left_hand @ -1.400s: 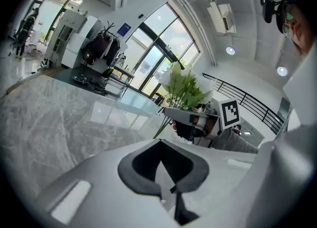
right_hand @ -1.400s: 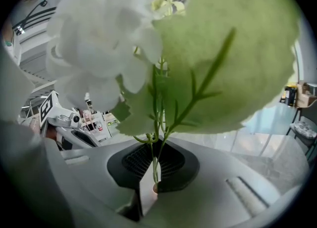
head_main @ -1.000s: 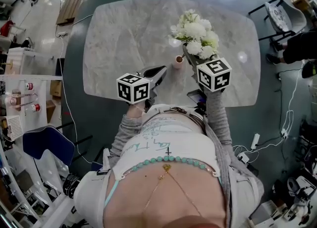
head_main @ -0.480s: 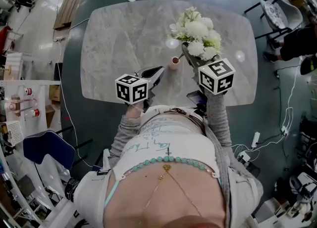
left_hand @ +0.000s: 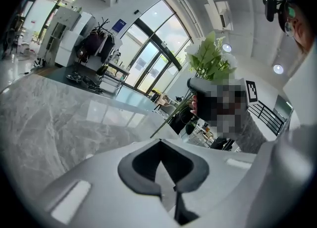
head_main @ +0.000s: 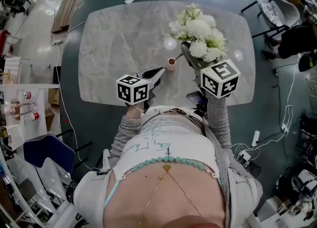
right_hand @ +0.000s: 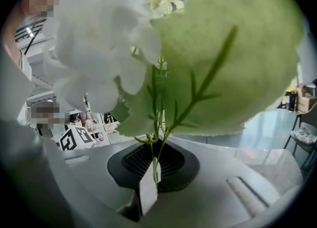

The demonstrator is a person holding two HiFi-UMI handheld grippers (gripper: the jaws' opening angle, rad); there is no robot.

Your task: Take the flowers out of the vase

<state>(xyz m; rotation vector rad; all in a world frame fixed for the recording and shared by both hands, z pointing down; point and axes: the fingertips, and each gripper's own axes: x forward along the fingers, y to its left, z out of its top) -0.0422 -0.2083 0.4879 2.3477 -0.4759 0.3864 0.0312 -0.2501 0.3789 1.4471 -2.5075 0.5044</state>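
I count one left gripper (head_main: 158, 72), one right gripper (head_main: 188, 51), one vase (head_main: 171, 64). One bunch of flowers (head_main: 199, 30), one table (head_main: 119, 39).

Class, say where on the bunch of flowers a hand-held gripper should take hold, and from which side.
Grip the thin green stems just beneath the flowers, coming from the stem end, as the right hand-held gripper does. The stems fit between the jaws, while the flowers are wide and soft.
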